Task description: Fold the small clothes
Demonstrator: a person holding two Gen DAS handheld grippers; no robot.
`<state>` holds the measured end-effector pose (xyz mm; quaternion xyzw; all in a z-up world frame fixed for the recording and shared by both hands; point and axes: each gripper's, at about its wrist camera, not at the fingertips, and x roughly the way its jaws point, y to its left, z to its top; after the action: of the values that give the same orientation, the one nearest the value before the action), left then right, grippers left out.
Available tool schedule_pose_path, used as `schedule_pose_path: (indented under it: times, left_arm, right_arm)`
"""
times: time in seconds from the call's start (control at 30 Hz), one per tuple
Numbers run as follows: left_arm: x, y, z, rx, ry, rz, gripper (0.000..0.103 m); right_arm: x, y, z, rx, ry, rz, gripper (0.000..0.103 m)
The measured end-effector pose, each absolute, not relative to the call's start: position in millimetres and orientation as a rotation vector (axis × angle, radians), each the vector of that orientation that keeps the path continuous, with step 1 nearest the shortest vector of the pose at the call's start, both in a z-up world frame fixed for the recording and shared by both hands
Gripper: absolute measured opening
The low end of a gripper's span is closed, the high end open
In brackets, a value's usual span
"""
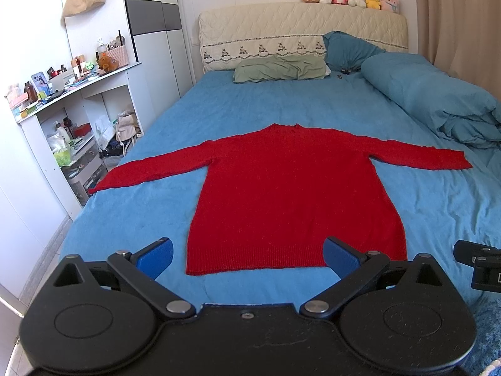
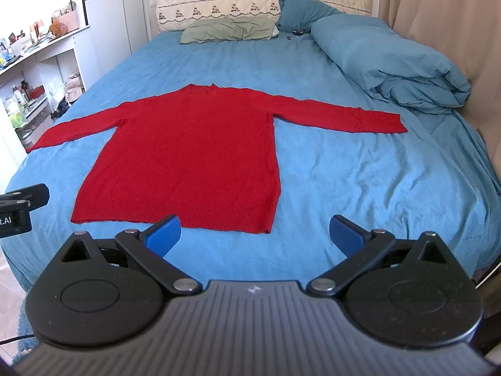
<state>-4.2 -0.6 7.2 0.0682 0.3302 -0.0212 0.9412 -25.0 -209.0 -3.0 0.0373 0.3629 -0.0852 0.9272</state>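
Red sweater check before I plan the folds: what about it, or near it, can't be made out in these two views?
- Red sweater: underside hidden against the bed sheet in both views.
- Hem: in the left wrist view the left gripper finger covers a stretch; in the right wrist view the right gripper finger overlaps another.
- Neckline: too small and far in both.
- Small dark items near the pillows: too small to identify.

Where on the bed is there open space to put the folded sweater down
Bare blue sheet lies between the red sweater and the rolled duvet, and between its collar and the green pillow. The shelves are crowded.
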Motion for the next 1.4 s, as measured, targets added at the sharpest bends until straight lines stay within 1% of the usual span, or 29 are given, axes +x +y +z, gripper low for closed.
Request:
schedule_pose_path:
  times: [0.2, 0.37, 0.53, 0.67, 0.9, 1.1, 1.27, 1.4]
  left_arm:
    - [1, -6, 10, 0.153, 0.680, -0.017, 0.103]
    - [37, -25, 13, 0.153, 0.675, -0.059, 0.103]
    - [104, -58, 13, 0.169, 0.665, -0.102, 0.103]
    - [176, -89, 3, 0.191, 0.661, -0.147, 0.103]
    - [299, -149, -29, 0.178, 0.678, -0.195, 0.103]
    - [365, -189, -44, 0.146, 0.800, -0.183, 0.103]
    - [412, -230, -47, 0.200, 0.865, -0.155, 0.103]
    - [441, -250, -68, 0.188, 0.908, -0.164, 0.103]
  right_arm:
    - [-20, -216, -2, 0.104, 0.749, -0.191, 0.103]
    - [0, -242, -3, 0.139, 0.747, -0.255, 0.103]
    - [45, -292, -8, 0.193, 0.722, -0.355, 0.103]
    - [95, -343, -20, 0.250, 0.688, -0.428, 0.103]
    - [188, -439, -63, 0.365, 0.631, -0.562, 0.103]
    - [252, -514, -93, 0.492, 0.625, -0.619, 0.103]
    - [290, -564, -112, 0.559, 0.688, -0.651, 0.103]
    - [314, -600, -134, 0.592, 0.732, -0.671, 0.103]
